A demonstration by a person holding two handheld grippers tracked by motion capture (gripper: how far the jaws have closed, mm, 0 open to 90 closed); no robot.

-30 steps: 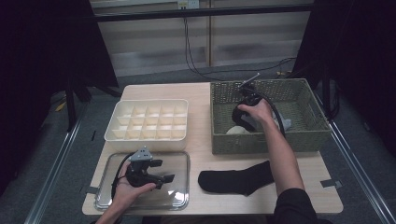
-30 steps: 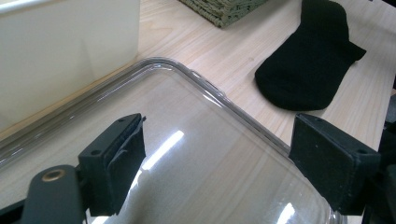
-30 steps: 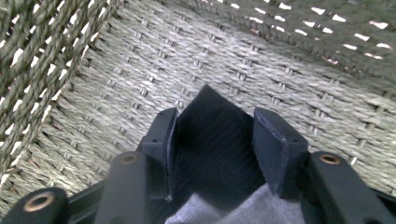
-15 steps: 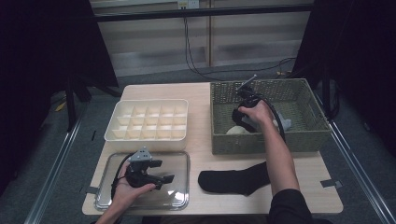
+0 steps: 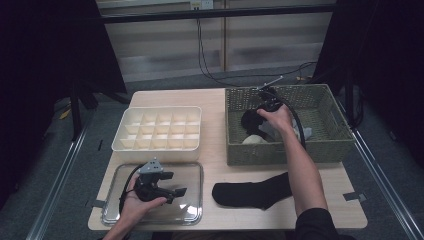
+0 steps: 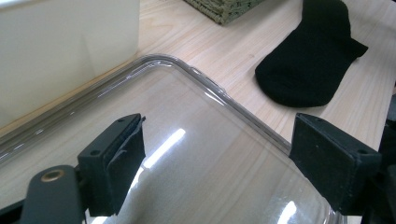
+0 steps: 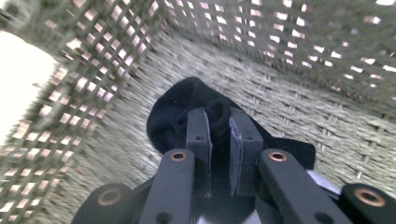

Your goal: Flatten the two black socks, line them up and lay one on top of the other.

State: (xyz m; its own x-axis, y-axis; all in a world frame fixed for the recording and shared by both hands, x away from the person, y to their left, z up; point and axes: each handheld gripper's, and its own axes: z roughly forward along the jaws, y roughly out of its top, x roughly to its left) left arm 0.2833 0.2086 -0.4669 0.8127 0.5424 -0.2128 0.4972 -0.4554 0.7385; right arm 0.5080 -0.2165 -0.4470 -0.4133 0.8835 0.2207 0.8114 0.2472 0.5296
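Note:
Inside the wicker basket [image 5: 280,150], my right gripper [image 5: 252,121] points down at a black sock [image 7: 173,107]. Its jaws have just been closing and now pinch a fold of that sock between the pads; the right gripper [image 7: 219,123] is shut on it. A second black sock [image 5: 250,192] lies flat on the table in front of the basket, also visible in the left gripper view [image 6: 313,65]. My left gripper [image 5: 176,191] rests over a clear plastic tray [image 5: 192,172]. Nothing lies between the wide-open jaws of the left gripper [image 6: 219,154].
A white compartment box [image 5: 160,127] stands behind the clear tray [image 6: 196,74], left of the basket. Pale socks [image 5: 255,140] lie in the basket beside the right hand. Dark floor and metal rails surround the small wooden table [image 5: 220,160].
The right hand has shifted only slightly inside the basket. The left hand and its gripper have stayed over the clear tray.

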